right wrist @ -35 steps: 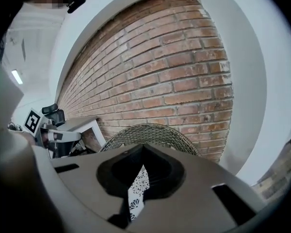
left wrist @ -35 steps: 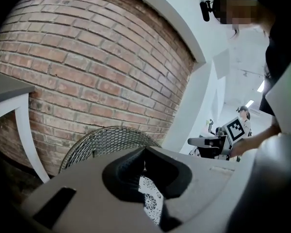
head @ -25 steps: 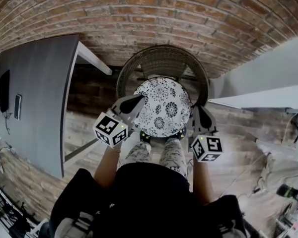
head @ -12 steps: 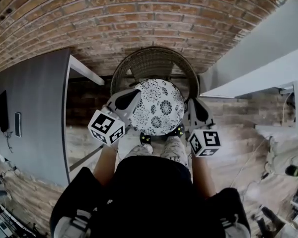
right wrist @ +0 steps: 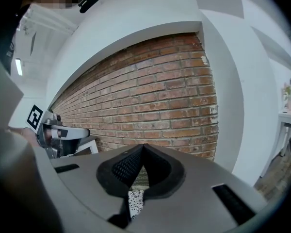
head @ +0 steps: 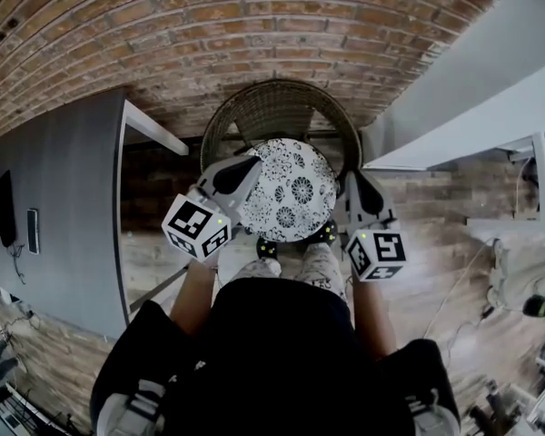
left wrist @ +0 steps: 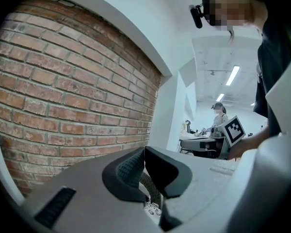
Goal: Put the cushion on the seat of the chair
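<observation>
Black-and-white cushion (head: 286, 189) over the wicker chair (head: 282, 109), resting or lifted unclear. Pinched at opposite edges by left hand-held gripper (head: 247, 169) and right hand-held gripper (head: 347, 187), edges mostly buried between jaws.

Head view steeply down; gripper views angled up (sharing brick wall (right wrist: 160, 96)).

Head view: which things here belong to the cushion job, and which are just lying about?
In the job:
patterned cushion
wicker chair
left tongs and right tongs, each shut on the cushion's edge

Lying about:
grey table
dark flat device lying on that table
</observation>
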